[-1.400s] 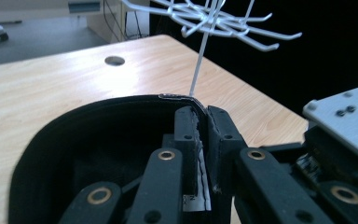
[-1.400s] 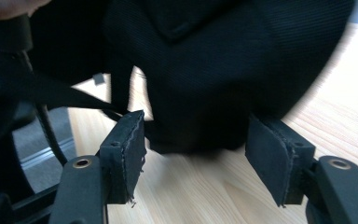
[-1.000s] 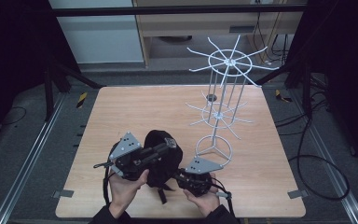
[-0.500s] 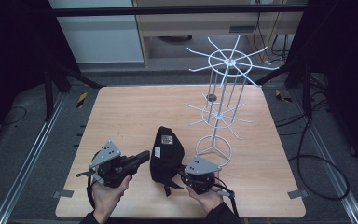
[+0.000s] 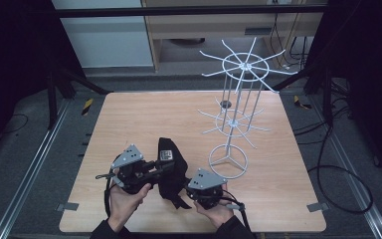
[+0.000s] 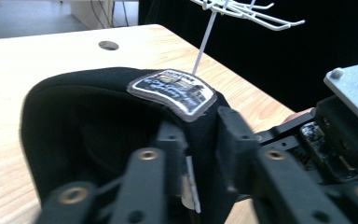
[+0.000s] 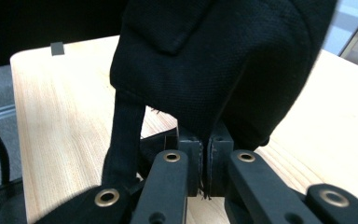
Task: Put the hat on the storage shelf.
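Observation:
A black cap [image 5: 177, 180] with a sewn patch [image 6: 172, 91] stands on the wooden table [image 5: 129, 119] near its front edge. My right gripper [image 5: 189, 189] is shut on the cap's fabric [image 7: 214, 60] from the right, and a strap [image 7: 123, 135] hangs beside its jaws [image 7: 204, 144]. My left gripper [image 5: 166, 166] reaches in from the left. Its jaws have just been opening and now straddle the cap's edge below the patch [image 6: 200, 135], with slack showing on either side of the fabric.
A white wire display rack [image 5: 236, 119] with hooked arms stands to the right of the cap, and its ring base [image 5: 228, 162] lies close to my right gripper. A small round hole [image 5: 225, 104] is in the tabletop behind it. Black cables trail on the floor at the right.
A second ago both grippers were at the cap. The left one then drew away to the left and has now come back to the right, to the cap's edge.

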Tool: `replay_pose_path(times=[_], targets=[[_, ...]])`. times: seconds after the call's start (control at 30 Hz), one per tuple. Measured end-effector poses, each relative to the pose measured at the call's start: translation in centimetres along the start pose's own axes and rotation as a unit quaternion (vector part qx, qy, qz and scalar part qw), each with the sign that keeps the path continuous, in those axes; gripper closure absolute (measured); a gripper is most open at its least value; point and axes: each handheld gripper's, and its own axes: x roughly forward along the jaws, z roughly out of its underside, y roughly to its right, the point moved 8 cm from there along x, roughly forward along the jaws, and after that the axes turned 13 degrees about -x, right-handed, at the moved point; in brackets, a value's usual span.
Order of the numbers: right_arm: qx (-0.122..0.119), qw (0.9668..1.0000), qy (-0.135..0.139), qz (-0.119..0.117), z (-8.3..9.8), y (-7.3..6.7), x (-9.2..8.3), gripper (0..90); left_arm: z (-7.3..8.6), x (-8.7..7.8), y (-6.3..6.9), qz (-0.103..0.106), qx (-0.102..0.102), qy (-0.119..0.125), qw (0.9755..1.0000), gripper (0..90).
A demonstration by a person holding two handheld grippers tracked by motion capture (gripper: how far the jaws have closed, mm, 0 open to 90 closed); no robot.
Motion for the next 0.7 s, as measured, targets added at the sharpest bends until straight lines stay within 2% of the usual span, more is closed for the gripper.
replay_pose_path(times=[0.07, 0.17, 0.27, 0.4, 0.43, 0.47, 0.53, 0.6, 0.7], targets=[[-0.001, 1.0000, 0.000, -0.001, -0.1, -0.1, 0.1, 88.1, 0.2, -0.6, -0.2, 0.003, 0.000, 0.001, 1.0000, 79.5], [-0.002, 0.9999, 0.001, -0.012, -0.5, -0.5, 0.7, 87.4, 0.7, -1.6, -0.8, -0.002, -0.002, 0.008, 1.0000, 80.3], [-0.013, 0.9997, -0.006, -0.018, -1.0, -1.3, 1.6, 86.5, 1.3, -2.8, -1.8, -0.008, -0.015, 0.014, 0.9998, 80.1], [-0.020, 0.9993, -0.017, -0.028, -1.5, -2.4, 2.9, 84.5, 2.6, -4.5, -3.3, -0.024, -0.022, 0.018, 0.9993, 78.6], [-0.021, 0.9991, -0.019, -0.031, -1.6, -2.6, 3.2, 83.6, 3.4, -5.2, -4.0, -0.035, -0.026, 0.015, 0.9989, 78.4], [-0.021, 0.9991, -0.019, -0.031, -1.6, -2.6, 3.2, 83.6, 3.4, -5.2, -4.0, -0.035, -0.026, 0.015, 0.9989, 78.1], [-0.022, 0.9983, -0.030, -0.045, -1.5, -3.5, 4.3, 79.2, 4.1, -6.0, -4.8, -0.046, -0.030, 0.016, 0.9984, 78.1], [-0.023, 0.9981, -0.027, -0.051, -1.5, -4.1, 5.0, 76.4, 4.6, -6.5, -5.5, -0.053, -0.036, 0.015, 0.9978, 78.2], [-0.019, 0.9975, -0.031, -0.060, -1.4, -4.7, 5.8, 68.8, 5.1, -6.8, -6.7, -0.073, -0.035, 0.011, 0.9967, 78.0]])
